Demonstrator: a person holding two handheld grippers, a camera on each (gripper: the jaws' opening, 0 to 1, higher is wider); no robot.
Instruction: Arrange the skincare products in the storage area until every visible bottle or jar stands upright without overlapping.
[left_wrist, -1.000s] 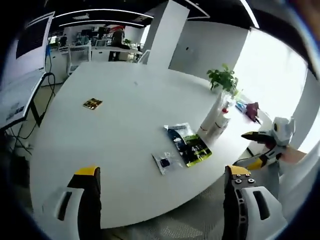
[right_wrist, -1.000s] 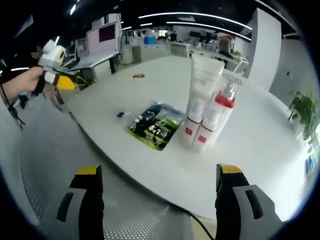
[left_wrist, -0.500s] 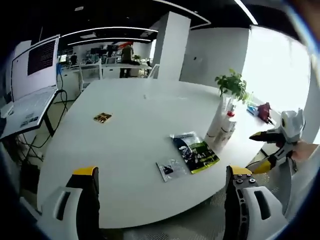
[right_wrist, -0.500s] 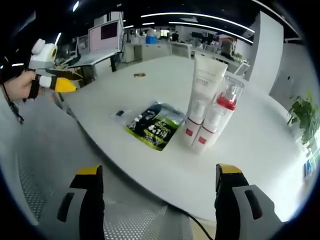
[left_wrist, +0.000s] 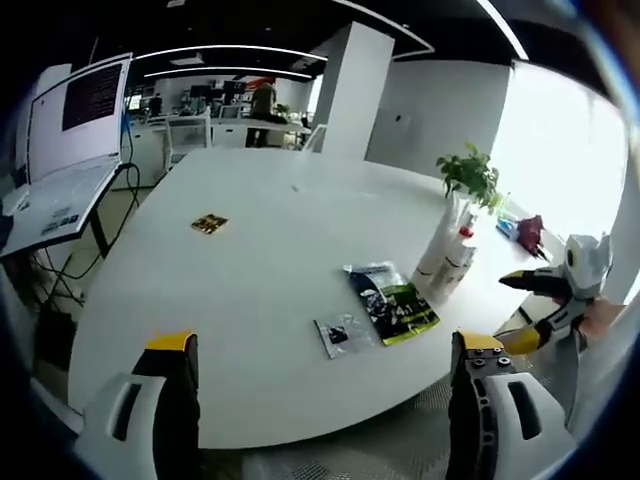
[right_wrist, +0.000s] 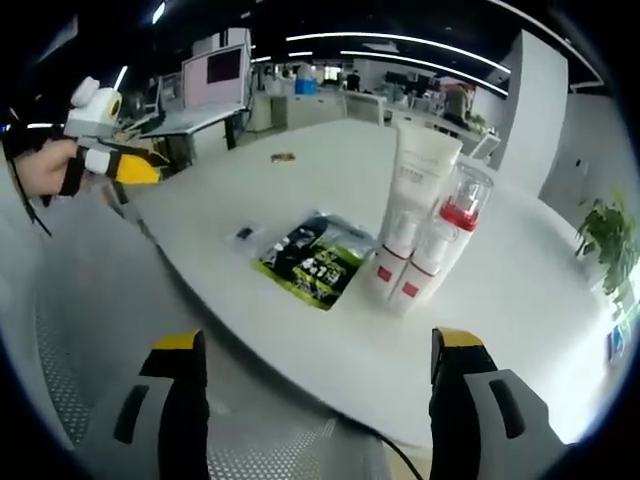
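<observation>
Standing upright and touching one another near the edge of the white table (right_wrist: 300, 170), the skincare products (right_wrist: 420, 235) formed one tight cluster: a tall white tube (right_wrist: 418, 185), two small white bottles with red labels (right_wrist: 402, 270), and a clear-capped bottle with a red collar (right_wrist: 462, 205). We could read no brand; the tube's print was too small. Just beside them lay a dark green sachet (right_wrist: 315, 262) marked "41". We held the left gripper (left_wrist: 320, 365) and the right gripper (right_wrist: 318, 365) with jaws apart, off the table, gripping nothing.
</observation>
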